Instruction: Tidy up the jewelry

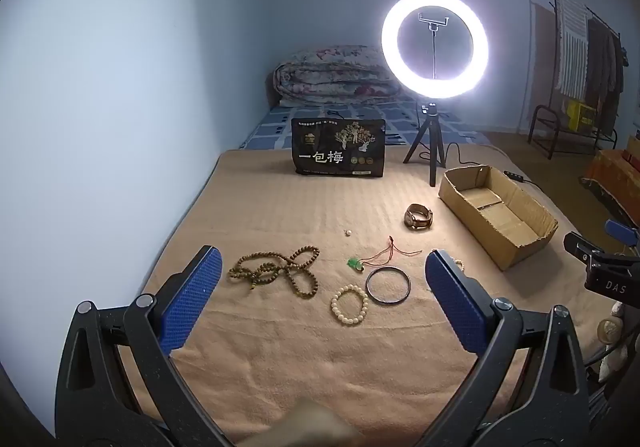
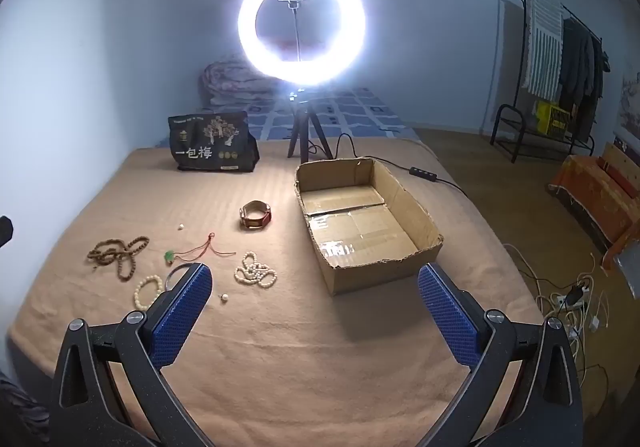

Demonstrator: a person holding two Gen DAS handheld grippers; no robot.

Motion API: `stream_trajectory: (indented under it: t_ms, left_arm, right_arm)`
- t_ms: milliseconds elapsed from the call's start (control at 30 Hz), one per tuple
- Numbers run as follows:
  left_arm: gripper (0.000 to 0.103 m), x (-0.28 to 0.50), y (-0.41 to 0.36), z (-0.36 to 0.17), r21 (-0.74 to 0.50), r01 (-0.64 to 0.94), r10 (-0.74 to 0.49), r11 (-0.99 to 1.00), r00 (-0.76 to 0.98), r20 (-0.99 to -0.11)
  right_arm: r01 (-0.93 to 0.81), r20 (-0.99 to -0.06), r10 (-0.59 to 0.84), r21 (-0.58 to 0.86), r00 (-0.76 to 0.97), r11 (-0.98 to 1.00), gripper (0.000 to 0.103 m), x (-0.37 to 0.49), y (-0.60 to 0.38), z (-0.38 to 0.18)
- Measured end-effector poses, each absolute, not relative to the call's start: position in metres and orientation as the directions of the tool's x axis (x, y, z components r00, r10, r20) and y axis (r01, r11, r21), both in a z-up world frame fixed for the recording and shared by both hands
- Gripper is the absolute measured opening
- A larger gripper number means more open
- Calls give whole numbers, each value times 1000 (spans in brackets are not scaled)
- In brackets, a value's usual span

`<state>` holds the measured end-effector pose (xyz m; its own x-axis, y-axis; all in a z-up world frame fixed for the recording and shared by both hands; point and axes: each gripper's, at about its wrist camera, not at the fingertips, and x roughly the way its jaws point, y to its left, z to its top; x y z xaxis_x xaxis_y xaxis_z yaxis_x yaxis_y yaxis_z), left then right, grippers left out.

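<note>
Opening step: both the left gripper (image 1: 322, 279) and right gripper (image 2: 314, 287) hover spread and empty, jewelry (image 2: 256, 273) scattered mid-blanket (image 2: 280, 347), cardboard box (image 2: 424, 243) bare near its right edge; next move likely requires descending onto one piece.

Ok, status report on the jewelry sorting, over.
Left gripper and right gripper open, holding nothing. Cardboard box empty; brown bead necklace, white bracelet, watch on the blanket. Nothing in the way.

Home bedroom; bed (image 1: 280, 215), folded quilt (image 1: 336, 77), clothes rack (image 2: 560, 59); ring light (image 1: 435, 44) on tripod
</note>
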<state>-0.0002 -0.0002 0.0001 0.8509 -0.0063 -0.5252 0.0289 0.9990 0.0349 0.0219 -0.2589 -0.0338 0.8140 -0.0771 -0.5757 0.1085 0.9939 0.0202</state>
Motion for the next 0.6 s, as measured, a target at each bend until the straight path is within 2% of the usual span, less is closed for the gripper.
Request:
stream_trajectory:
  t_ms: [600]
  left_arm:
    - [103, 1, 1, 0, 39, 19, 4, 999, 853, -522]
  right_arm:
    - [100, -576, -72, 16, 814, 995, 102, 23, -255, -33]
